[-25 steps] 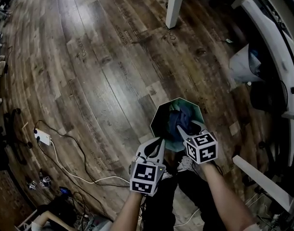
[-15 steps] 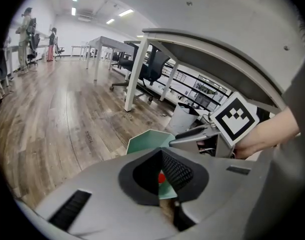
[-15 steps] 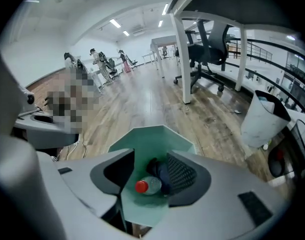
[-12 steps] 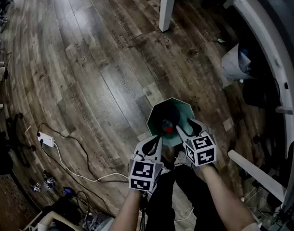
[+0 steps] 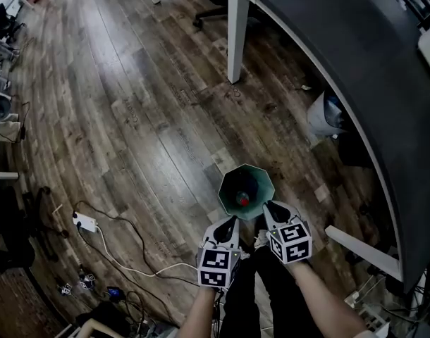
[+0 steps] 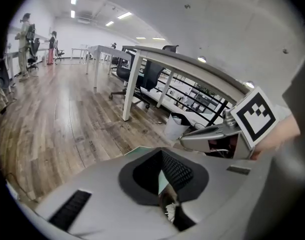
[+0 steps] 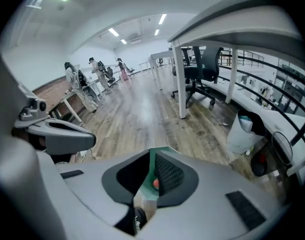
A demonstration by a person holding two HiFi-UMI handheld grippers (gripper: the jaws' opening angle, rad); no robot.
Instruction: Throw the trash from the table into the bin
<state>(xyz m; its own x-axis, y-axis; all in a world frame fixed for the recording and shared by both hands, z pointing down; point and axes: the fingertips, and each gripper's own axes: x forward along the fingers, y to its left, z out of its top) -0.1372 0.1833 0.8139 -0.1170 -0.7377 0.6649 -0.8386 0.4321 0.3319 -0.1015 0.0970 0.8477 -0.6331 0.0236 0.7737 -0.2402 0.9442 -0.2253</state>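
**Bin and contents.** The bin (image 5: 266, 180) stands on the wooden floor (image 5: 130, 118), just beside the curved edge of the desk (image 5: 342, 62). It is green, eight-sided and dark inside. In the head view a small red item (image 5: 243, 201) lies inside it, near the bottom. The rest of the contents are too dark to make out.

**Left gripper.** The left gripper (image 5: 231, 220) hangs above the near rim of the bin and points down and forward. In the left gripper view its fingers are closed tip to tip, with nothing held between them. Only a sliver of the green bin shows through the slit behind the tips.

**Right gripper.** The right gripper (image 5: 269, 205) hangs just beside the left one, over the near right rim of the bin. Its fingers have just been closing and now stand together. They hold nothing. In the right gripper view, the bin wall and the red item show through the narrow gap, well below the fingers.

**Surroundings.**
- A white desk leg (image 5: 234, 34) stands on the floor beyond the bin.
- A white container (image 5: 321, 116) sits under the desk edge, apart from the bin.
- A white power strip (image 5: 85, 222) lies on the floor to the left, and a white cable (image 5: 123, 259) runs from it towards the person's feet.
- No trash can be seen on the part of the desk top that is in view.
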